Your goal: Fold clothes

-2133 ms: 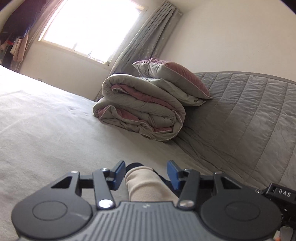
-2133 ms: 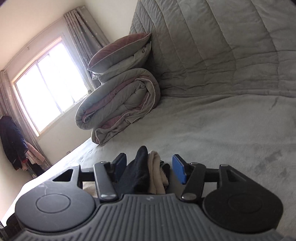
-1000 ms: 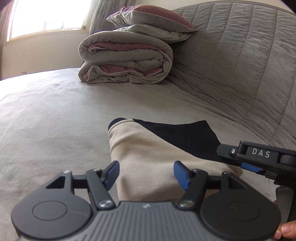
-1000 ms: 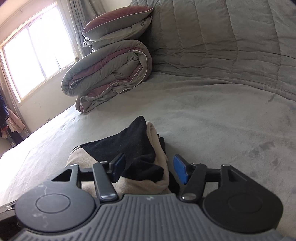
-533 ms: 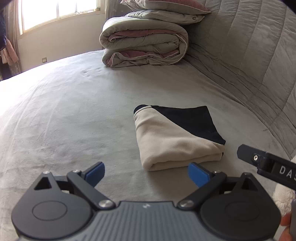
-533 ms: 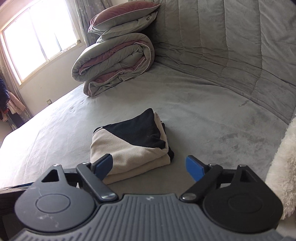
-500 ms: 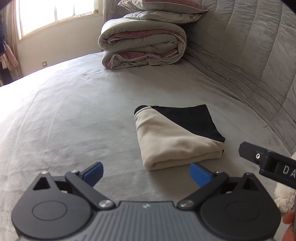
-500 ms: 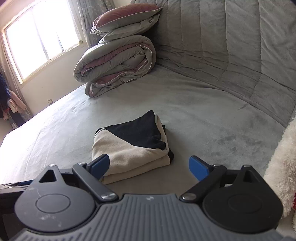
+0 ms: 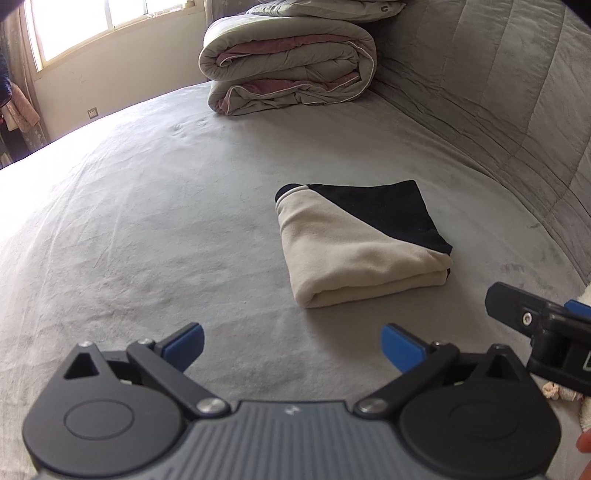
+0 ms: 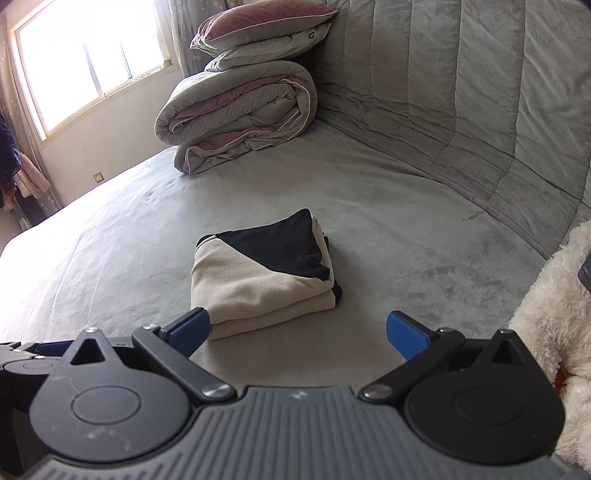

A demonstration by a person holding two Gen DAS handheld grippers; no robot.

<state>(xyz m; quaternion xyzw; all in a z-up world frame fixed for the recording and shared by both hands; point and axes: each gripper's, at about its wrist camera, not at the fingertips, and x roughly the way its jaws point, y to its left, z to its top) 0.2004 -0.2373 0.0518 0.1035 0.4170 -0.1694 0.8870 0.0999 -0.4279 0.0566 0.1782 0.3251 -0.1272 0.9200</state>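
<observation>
A folded cream and black garment (image 9: 354,243) lies flat on the grey bed (image 9: 147,229); it also shows in the right wrist view (image 10: 258,280). My left gripper (image 9: 293,347) is open and empty, drawn back from the garment's near edge. My right gripper (image 10: 299,330) is open and empty, just short of the garment's near fold, its left fingertip (image 10: 190,326) beside the fold's corner. The right gripper's body shows at the right edge of the left wrist view (image 9: 539,332).
A rolled grey and pink duvet (image 9: 288,70) with pillows (image 10: 262,26) on top sits at the far end by the window (image 10: 88,59). A quilted grey headboard (image 10: 461,103) runs along the right. A white fluffy item (image 10: 550,332) lies at the near right.
Both grippers let go of the garment, opened wide and drew back and up. The folded garment now rests on the bed.
</observation>
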